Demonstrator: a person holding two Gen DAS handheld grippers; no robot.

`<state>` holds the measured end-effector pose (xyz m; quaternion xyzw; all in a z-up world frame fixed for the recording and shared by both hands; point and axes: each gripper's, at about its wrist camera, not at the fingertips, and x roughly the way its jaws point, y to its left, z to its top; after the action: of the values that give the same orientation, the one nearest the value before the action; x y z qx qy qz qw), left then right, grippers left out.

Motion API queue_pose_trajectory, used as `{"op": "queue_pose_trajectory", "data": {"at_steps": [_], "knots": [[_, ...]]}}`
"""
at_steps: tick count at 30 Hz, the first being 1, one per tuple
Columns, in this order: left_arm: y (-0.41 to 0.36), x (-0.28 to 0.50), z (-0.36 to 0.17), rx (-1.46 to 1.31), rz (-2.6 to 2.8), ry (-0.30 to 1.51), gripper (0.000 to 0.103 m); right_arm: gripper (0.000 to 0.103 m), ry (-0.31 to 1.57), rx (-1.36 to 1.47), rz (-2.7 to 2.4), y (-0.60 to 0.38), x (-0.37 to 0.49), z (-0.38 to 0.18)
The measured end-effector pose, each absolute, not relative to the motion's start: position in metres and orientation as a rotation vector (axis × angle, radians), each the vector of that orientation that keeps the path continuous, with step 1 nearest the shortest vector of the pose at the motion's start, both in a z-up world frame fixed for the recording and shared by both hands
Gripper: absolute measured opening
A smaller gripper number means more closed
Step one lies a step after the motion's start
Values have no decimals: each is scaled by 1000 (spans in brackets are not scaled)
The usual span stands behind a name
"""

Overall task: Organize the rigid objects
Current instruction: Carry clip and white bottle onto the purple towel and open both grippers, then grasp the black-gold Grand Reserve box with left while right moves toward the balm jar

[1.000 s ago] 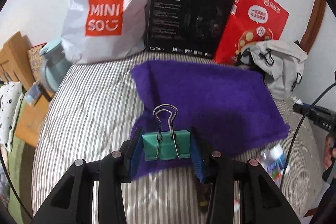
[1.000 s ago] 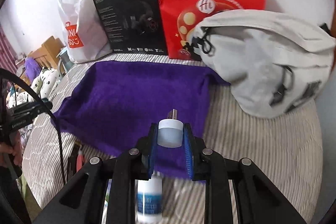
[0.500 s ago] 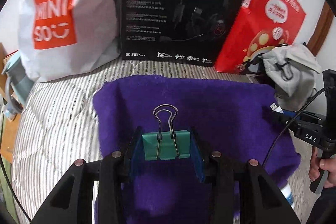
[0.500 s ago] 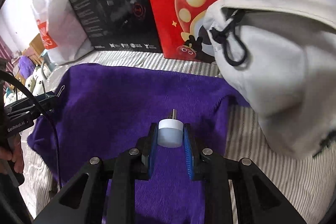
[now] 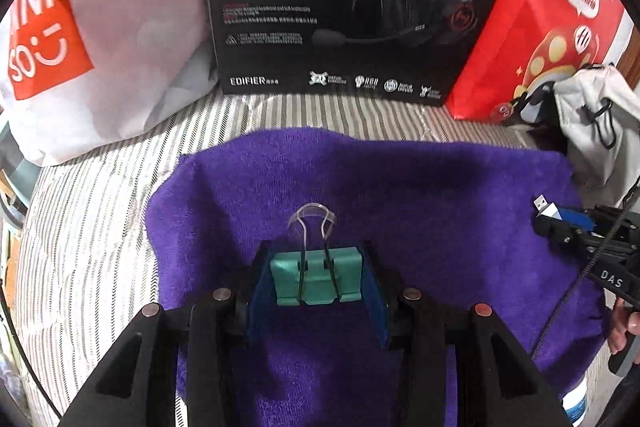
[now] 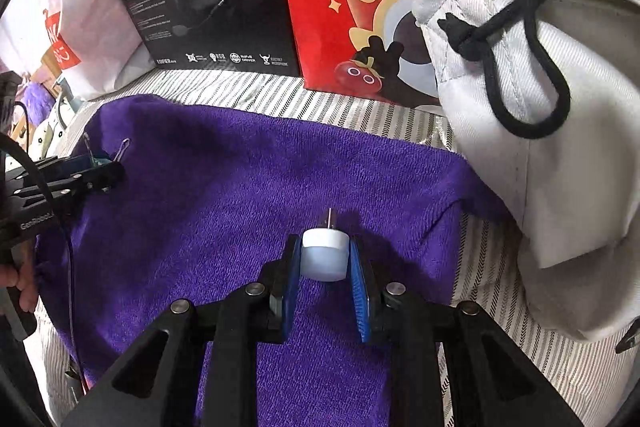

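Two hand-held grippers hover over a purple towel [image 5: 400,195] spread on a striped bed [image 5: 92,227]. The left hand-held gripper [image 5: 316,283] is closed on a green binder clip [image 5: 316,281], its blue pads pressing the clip's two ends, the wire handles pointing forward above the towel. The right hand-held gripper [image 6: 324,263] is closed on a small white USB plug-in device [image 6: 324,255], squeezed at its round body with the metal connector pointing ahead.

Both items look light and stiff. The clip's painted steel could slide on the pads, so the flat body seems the safest hold, not the springy handles. The device's rounded plastic shell may roll if pinched off-centre.

The left wrist view alone shows the clip face-on, and the right gripper from the side with the USB tip protruding. The right wrist view alone shows the grey drawstring bag [image 6: 560,147] lying beside the towel's edge.
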<state>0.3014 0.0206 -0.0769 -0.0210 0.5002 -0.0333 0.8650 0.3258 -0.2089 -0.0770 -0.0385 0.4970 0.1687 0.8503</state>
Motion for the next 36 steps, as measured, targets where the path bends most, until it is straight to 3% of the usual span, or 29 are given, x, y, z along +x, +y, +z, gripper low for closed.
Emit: {"op": "queue_pose_trajectory", "data": {"at_steps": [1, 4, 5, 6, 12, 28, 36], "knots": [[18, 302, -77, -29, -66, 1050, 40, 28, 1047, -89, 368, -208, 326, -78], [12, 307, -80, 16, -60, 1065, 41, 53, 1059, -88, 422, -206, 322, -78], [8, 307, -80, 36, -58, 1070, 45, 63, 1066, -93, 429, -205, 321, -78], [5, 305, -80, 51, -55, 1073, 49, 65, 1069, -100, 424, -204, 318, -78], [6, 289, -78, 12, -56, 1080, 67, 65, 1073, -129, 391, -207, 298, -74], [16, 186, -24, -34, -46, 999, 67, 66, 970, 30, 350, -255, 175, -17], [34, 121, -44, -2, -16, 1042, 67, 67, 951, 57, 335, -260, 123, -9]]}}
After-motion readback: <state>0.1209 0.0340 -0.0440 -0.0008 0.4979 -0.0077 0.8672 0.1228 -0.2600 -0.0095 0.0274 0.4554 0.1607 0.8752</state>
